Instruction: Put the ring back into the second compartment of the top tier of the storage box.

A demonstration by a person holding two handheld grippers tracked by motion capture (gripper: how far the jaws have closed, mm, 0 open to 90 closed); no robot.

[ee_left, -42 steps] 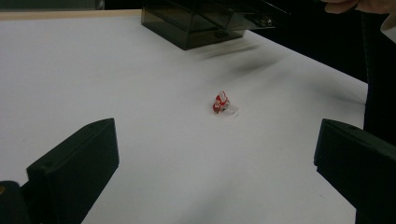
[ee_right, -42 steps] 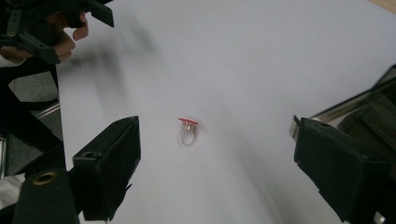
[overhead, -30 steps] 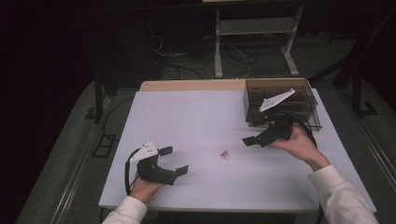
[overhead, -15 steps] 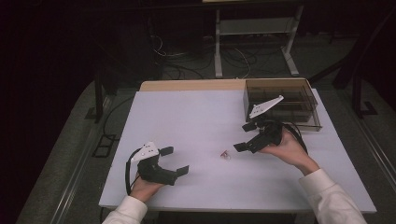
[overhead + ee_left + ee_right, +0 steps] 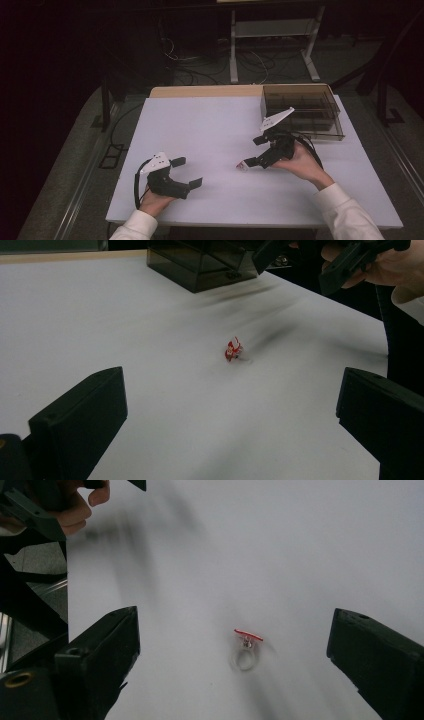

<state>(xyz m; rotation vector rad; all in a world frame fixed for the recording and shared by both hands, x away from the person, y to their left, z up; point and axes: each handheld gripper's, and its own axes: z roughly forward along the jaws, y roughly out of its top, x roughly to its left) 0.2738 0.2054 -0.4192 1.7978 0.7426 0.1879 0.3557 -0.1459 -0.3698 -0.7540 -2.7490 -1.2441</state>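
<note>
Right gripper (image 5: 254,151), jaws wide and empty, hangs over the small red-topped ring (image 5: 246,652) lying mid-table toward the right edge; lower it squarely so both jaws straddle the ring before closing, while the left gripper (image 5: 187,173) idles open near the front edge.

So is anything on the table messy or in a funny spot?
Nothing is spilled or broken. One tiny thing lies alone on the bare white table: a small clear ring with a red top. It sits out in the open, away from the dark compartment box at the far corner. The right hand-held gripper is open beside it.
</note>
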